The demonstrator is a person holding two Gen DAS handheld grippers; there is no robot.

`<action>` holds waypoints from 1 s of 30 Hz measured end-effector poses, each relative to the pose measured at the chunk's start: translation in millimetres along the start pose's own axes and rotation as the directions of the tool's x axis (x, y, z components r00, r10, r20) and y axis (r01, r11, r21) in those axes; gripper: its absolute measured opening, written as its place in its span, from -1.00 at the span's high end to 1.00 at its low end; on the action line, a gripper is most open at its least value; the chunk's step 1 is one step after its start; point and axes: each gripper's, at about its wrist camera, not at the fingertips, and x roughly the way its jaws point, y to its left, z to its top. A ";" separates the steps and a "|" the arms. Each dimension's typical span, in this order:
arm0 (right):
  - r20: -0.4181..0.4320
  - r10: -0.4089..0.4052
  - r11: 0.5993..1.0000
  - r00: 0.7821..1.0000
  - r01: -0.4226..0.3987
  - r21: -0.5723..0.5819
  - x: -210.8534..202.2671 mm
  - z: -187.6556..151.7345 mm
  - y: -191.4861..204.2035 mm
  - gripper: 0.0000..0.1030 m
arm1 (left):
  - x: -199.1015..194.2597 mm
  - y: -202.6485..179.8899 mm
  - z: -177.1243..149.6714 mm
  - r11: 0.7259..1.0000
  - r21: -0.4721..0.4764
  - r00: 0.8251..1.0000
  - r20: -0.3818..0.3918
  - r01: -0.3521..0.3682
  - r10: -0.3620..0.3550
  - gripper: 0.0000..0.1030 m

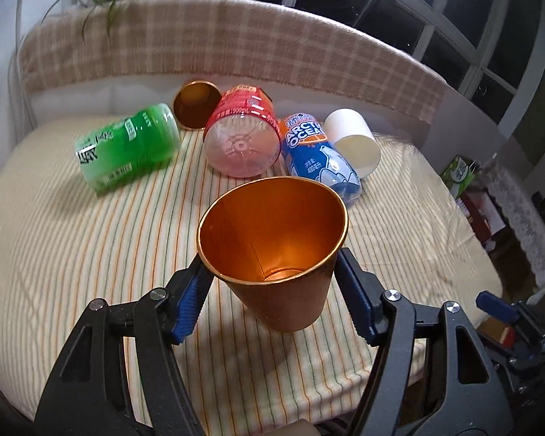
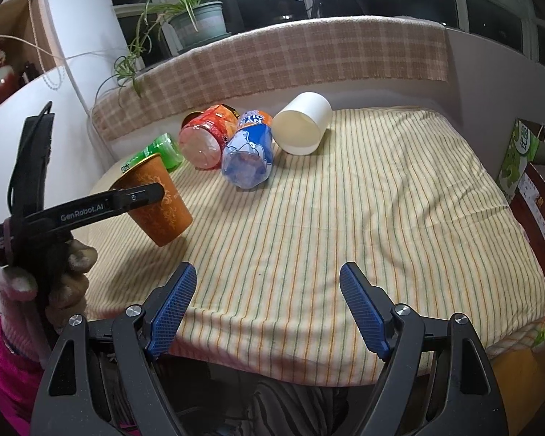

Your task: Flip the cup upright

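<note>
My left gripper (image 1: 272,276) is shut on an orange paper cup (image 1: 283,254), its blue pads against the cup's sides. The cup is mouth-up, tilted, held above the striped cloth. In the right wrist view the same cup (image 2: 160,207) hangs tilted at the left, with the left gripper's finger across it. A second orange cup (image 1: 194,105) lies on its side at the back, and a white cup (image 1: 356,141) lies on its side at the right; the white cup also shows in the right wrist view (image 2: 301,127). My right gripper (image 2: 269,305) is open and empty over the cloth's front edge.
Three bottles lie on the cloth: green (image 1: 127,149), red (image 1: 241,134) and blue (image 1: 319,156). A plaid-covered ledge (image 2: 309,54) backs the table, with a potted plant (image 2: 196,18) on it. Boxes (image 2: 534,189) stand off the right edge.
</note>
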 end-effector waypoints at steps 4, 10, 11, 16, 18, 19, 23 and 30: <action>0.003 -0.004 1.000 1.000 0.004 0.003 -1.2 0.1 -1.5 -0.57 | -1.9 -5.7 -0.9 0.999 0.033 1.000 0.017 -0.020 0.019 -0.34; 0.004 -0.007 1.000 1.000 0.007 0.012 -0.8 -0.2 -3.4 -0.57 | -7.3 -8.8 -2.1 0.997 0.066 0.999 0.037 -0.039 0.036 -0.34; 0.005 -0.008 1.000 1.000 0.008 0.013 -0.8 -0.1 -3.3 -0.57 | -8.1 -9.7 -2.4 0.996 0.072 0.998 0.041 -0.042 0.039 -0.34; 0.013 -0.016 1.000 1.000 0.016 0.007 -0.8 0.6 -1.9 -0.57 | -7.4 -14.7 -3.6 0.989 0.125 0.995 0.065 -0.081 0.073 -0.34; 0.012 -0.014 1.000 1.000 0.014 0.010 -1.1 1.3 -2.1 -0.57 | -5.6 -15.7 -3.8 0.985 0.141 0.994 0.073 -0.094 0.085 -0.34; 0.013 -0.016 1.000 1.000 0.016 0.010 -1.3 1.3 -2.3 -0.57 | -4.8 -16.9 -3.4 0.983 0.152 0.992 0.080 -0.105 0.093 -0.34; 0.014 -0.024 1.000 1.000 0.023 0.015 -2.1 0.7 -4.0 -0.57 | -0.2 -22.8 -4.2 0.968 0.205 0.986 0.108 -0.147 0.127 -0.34; 0.012 -0.026 1.000 1.000 0.026 0.017 -2.2 1.0 -5.3 -0.57 | 10.6 -33.2 -11.1 0.952 0.262 0.985 0.107 -0.158 0.134 -0.34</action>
